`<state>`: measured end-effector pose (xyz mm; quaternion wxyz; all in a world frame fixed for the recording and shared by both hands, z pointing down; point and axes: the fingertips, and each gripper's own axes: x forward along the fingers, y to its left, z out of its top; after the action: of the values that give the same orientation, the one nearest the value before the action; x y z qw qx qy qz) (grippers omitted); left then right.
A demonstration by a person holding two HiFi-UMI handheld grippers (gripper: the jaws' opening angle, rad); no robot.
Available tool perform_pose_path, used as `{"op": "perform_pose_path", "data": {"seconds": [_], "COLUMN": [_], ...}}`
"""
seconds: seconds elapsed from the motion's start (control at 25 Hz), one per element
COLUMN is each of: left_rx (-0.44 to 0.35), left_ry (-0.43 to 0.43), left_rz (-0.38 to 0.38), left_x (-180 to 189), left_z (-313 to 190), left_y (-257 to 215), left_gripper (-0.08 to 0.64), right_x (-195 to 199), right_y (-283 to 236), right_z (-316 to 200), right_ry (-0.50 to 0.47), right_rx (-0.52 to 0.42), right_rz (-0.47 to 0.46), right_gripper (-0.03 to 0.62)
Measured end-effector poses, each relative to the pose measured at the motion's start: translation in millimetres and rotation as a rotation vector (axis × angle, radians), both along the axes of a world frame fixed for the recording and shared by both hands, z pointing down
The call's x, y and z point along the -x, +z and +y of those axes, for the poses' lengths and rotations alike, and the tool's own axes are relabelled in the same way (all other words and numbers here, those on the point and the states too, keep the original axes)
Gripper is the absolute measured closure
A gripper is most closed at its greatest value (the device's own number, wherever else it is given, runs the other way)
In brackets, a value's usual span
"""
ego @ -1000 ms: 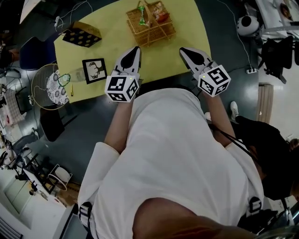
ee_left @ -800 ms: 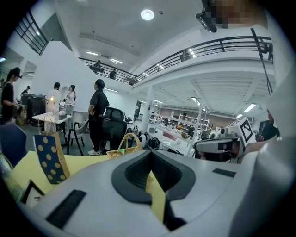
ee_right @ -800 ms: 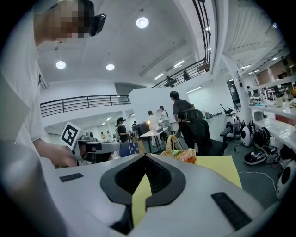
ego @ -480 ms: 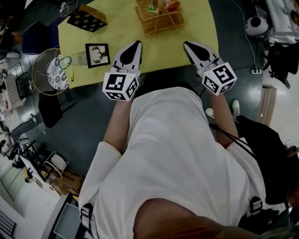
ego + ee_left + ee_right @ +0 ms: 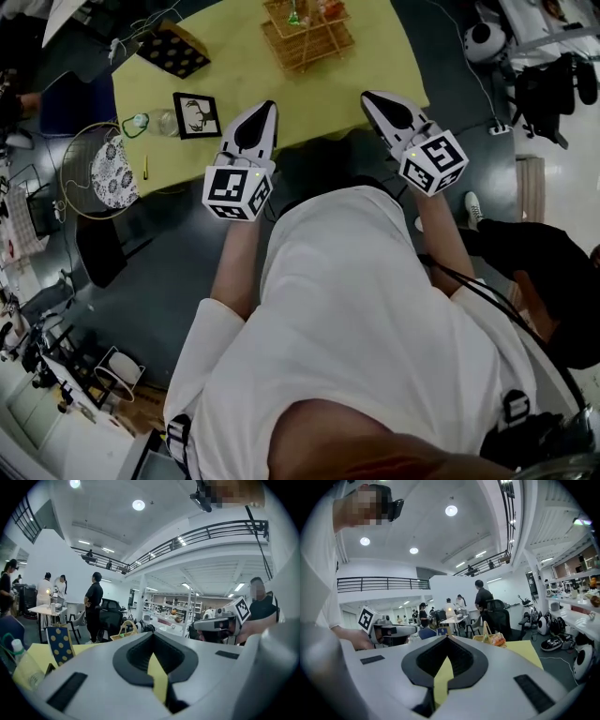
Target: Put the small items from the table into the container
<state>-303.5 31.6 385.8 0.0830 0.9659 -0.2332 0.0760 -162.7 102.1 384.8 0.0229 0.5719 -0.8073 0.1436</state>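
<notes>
A wicker basket (image 5: 306, 36) with a tall handle stands at the far middle of the yellow table (image 5: 328, 94). A green item and an orange item lie in it. My left gripper (image 5: 270, 105) hovers shut and empty over the table's near edge. At the same edge, further right, my right gripper (image 5: 367, 96) is shut and empty as well. Both point toward the basket, which shows small beyond the tips in the left gripper view (image 5: 123, 631) and the right gripper view (image 5: 490, 638). A clear bottle (image 5: 153, 122) with a green cap lies at the table's left.
A black polka-dot box (image 5: 170, 52) and a framed deer picture (image 5: 197, 114) sit on the table's left part. A round wire fan (image 5: 97, 171) stands beside the left edge. Several people and an office chair (image 5: 110, 620) are beyond the table.
Both grippers have drawn back from the basket toward the table's near edge, staying shut. The table and basket have slid up in the head view.
</notes>
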Motion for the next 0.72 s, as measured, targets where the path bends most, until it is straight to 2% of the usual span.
{"op": "perform_pose_path", "data": {"seconds": [0.28, 0.56, 0.72], "left_rx": [0.014, -0.018, -0.025], "left_ry": [0.028, 0.049, 0.045], "left_rz": [0.018, 0.046, 0.043], "left_x": [47.0, 59.6, 57.1], "left_z": [54.4, 97.3, 116.3], "left_y": [4.5, -12.6, -25.0], "left_gripper": [0.552, 0.552, 0.552], "right_x": [39.5, 58.4, 53.9], "right_y": [-6.5, -18.5, -30.6], "right_z": [71.6, 124.5, 138.5], "right_ry": [0.061, 0.091, 0.088], "right_rx": [0.016, -0.01, -0.032], "right_rz": [0.016, 0.014, 0.018], "right_gripper": [0.577, 0.577, 0.577]}}
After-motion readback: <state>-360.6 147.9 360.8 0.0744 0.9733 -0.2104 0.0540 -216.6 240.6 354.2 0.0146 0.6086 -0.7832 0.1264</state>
